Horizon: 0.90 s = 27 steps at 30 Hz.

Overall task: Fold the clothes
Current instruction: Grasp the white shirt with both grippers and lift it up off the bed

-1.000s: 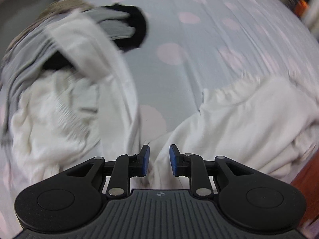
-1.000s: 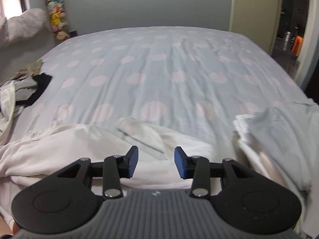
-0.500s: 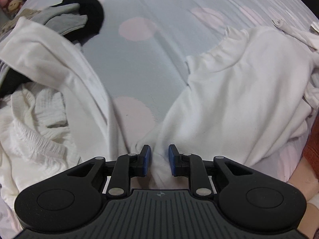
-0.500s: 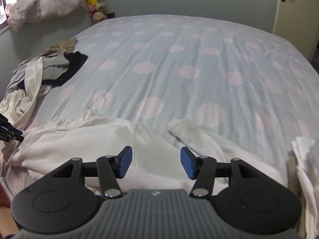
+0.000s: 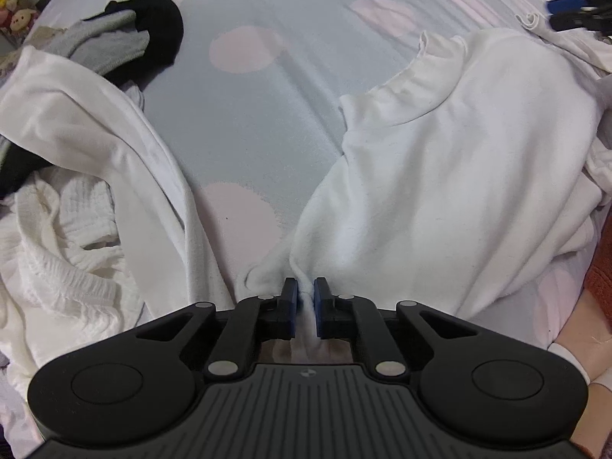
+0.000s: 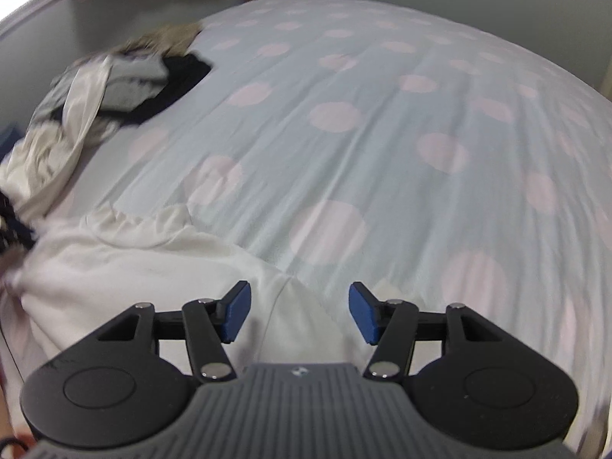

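Far left on the spotted bedspread point(image 6: 344, 88): heap of unfolded clothes point(image 5: 88, 176) in white, grey and black. Right of it, near edge: white top point(image 5: 440, 176), spread flat and rumpled. Left gripper point(image 5: 305, 300) points steeply down at the top's near-left corner; jaws closing, a pinch of white cloth pressed between the blue pads. Right gripper point(image 6: 298, 311) over the top's right part; jaws apart, cloth below them, not gripped. View blurred.

We see a white garment point(image 5: 459, 160) on a pale blue bedspread point(image 5: 267, 95) with pink dots; grey and black clothes point(image 5: 126, 42) beyond.
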### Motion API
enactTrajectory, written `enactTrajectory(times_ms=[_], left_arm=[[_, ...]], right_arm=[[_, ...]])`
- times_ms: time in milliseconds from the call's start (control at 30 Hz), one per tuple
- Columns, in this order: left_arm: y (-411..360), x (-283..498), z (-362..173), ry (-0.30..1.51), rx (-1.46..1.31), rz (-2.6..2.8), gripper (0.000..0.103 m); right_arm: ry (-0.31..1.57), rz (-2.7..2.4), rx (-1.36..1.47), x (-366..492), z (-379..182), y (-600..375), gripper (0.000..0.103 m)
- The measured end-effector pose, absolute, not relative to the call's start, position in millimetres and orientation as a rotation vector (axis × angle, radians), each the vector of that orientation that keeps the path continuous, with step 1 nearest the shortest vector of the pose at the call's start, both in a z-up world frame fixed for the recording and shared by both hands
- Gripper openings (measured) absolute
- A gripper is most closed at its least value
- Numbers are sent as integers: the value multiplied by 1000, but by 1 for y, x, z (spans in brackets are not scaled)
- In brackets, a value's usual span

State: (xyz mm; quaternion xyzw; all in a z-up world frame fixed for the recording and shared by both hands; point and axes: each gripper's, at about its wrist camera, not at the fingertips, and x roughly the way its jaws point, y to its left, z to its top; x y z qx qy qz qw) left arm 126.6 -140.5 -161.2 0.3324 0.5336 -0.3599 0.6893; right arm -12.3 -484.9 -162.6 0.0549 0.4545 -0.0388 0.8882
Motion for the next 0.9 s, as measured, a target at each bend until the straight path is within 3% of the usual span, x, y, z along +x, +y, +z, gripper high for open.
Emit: enactTrajectory(times_ms=[133,400,467,567,900], left_arm=[[-137,132,-158,1239,685,-813,7],[-134,149,-174,1325,589,-765,8],[-135,149,-175,1329,582,-752,8],[-135,142,-164,1288,585,-734,6],[-106,122,-66,1019,435,-655,5]], right_arm=[[994,-22,114,12,-182,-494,41],[1041,5,245,12,-216,-495,40],[1035,-3,265,9,-216,-491,20],[1011,-35,221,3,-208,-480,8],[701,-188,-78,-50,-93,-441,7]])
